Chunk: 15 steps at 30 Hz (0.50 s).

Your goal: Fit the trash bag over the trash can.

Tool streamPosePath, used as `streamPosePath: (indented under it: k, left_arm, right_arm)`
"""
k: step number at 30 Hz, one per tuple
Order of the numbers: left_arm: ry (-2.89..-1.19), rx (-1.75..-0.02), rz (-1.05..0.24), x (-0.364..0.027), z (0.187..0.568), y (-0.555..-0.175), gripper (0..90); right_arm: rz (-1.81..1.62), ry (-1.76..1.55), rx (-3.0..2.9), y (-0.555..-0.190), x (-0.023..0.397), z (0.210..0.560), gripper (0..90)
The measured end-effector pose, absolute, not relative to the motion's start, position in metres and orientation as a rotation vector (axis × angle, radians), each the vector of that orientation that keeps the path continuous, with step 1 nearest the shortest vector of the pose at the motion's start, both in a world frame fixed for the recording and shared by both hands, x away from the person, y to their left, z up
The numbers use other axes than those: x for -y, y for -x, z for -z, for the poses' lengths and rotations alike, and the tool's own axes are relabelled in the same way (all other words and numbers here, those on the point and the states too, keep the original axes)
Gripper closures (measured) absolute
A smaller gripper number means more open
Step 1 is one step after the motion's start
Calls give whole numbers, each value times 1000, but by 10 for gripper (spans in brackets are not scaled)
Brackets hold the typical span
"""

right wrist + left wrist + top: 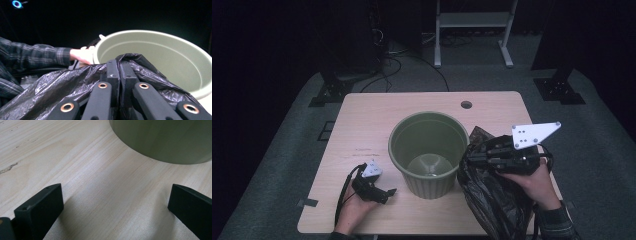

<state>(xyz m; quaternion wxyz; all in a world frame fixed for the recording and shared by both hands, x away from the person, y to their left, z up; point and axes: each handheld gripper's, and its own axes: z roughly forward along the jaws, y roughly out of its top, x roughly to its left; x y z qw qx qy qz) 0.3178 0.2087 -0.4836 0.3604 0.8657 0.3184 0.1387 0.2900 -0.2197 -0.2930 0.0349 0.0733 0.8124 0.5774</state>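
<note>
A round green bin stands empty in the middle of the wooden table. Just right of it, my right gripper is shut on a crumpled black plastic bag, which hangs down over the table's near right corner. In the right gripper view the jaws pinch a fold of the black bag, with the bin's rim close behind. My left gripper rests on the table at the near left, open, pointing toward the bin's base. Nothing lies between its fingers.
A small round hole sits near the table's far edge. Beyond the table are a white stand, black stand feet and cables on a grey floor. A person's plaid sleeve shows past the bag.
</note>
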Motion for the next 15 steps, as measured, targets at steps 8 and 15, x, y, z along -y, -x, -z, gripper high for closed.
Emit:
streamPosePath:
  k: [8, 15]
  left_arm:
    - [-2229, -821, -358, -209, 484, -318, 0]
    - [-2230, -819, -358, -209, 484, -318, 0]
  right_arm:
    - [-1804, -143, -2563, -304, 199, 273, 878]
    - [-1846, -99, -2585, -318, 178, 260, 878]
